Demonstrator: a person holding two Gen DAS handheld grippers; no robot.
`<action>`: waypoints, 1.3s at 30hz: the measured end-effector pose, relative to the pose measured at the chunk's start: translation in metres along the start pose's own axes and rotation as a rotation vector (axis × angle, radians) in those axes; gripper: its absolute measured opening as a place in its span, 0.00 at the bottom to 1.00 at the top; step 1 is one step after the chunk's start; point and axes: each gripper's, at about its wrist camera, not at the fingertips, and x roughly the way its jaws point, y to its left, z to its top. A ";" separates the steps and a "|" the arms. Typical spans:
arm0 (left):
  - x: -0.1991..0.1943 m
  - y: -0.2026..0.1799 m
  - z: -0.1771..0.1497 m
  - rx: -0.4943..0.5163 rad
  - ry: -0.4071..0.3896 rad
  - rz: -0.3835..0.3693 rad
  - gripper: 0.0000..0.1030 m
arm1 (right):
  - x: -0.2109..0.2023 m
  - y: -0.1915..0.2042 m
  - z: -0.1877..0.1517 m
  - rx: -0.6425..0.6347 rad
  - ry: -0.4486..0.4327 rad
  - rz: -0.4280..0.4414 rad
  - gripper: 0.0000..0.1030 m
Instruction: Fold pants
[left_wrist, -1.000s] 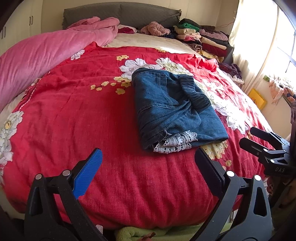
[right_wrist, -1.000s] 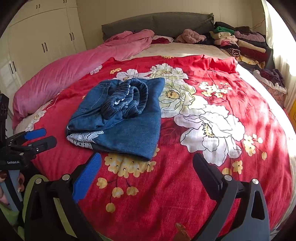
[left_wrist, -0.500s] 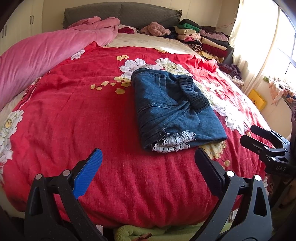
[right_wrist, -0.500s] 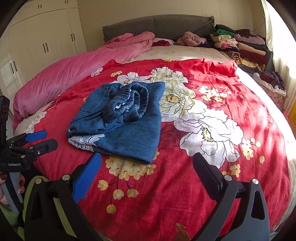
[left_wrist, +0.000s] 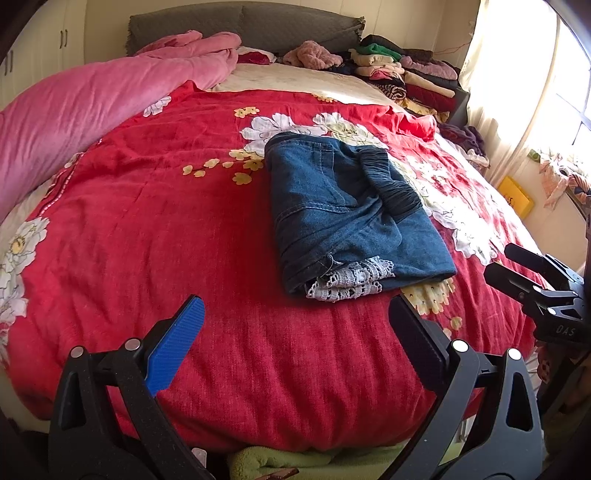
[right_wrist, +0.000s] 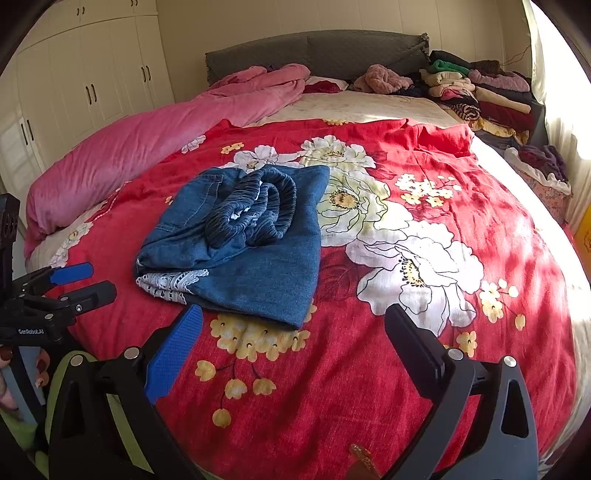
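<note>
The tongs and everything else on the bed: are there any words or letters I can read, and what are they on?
"DAS" – on the black body of the right tongs, seen from the left wrist view; the word looks cut off.
"GenRobot.AI" – small white print on the left tongs, seen from the right wrist view.
The yellow thing by the wall has dark marks, too blurred to read.
Nothing readable on the pants.

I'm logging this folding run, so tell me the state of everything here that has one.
Denim pants: folded, lying flat on the red floral bedspread, lace hem showing.
Left gripper: open, empty.
Right gripper: open, empty.
Pink duvet: bunched along the bed's side.
Clothes pile: folded, stacked.
Wardrobe doors: shut.
</note>
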 end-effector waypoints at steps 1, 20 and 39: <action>0.000 0.000 0.000 0.000 0.000 -0.001 0.91 | 0.000 0.000 0.000 0.001 0.000 0.000 0.95; 0.000 0.003 -0.001 0.000 0.004 0.005 0.91 | -0.001 0.000 0.003 -0.002 -0.003 -0.009 0.95; 0.000 0.007 -0.001 0.000 0.008 0.011 0.91 | -0.001 -0.004 0.001 0.004 -0.004 -0.016 0.95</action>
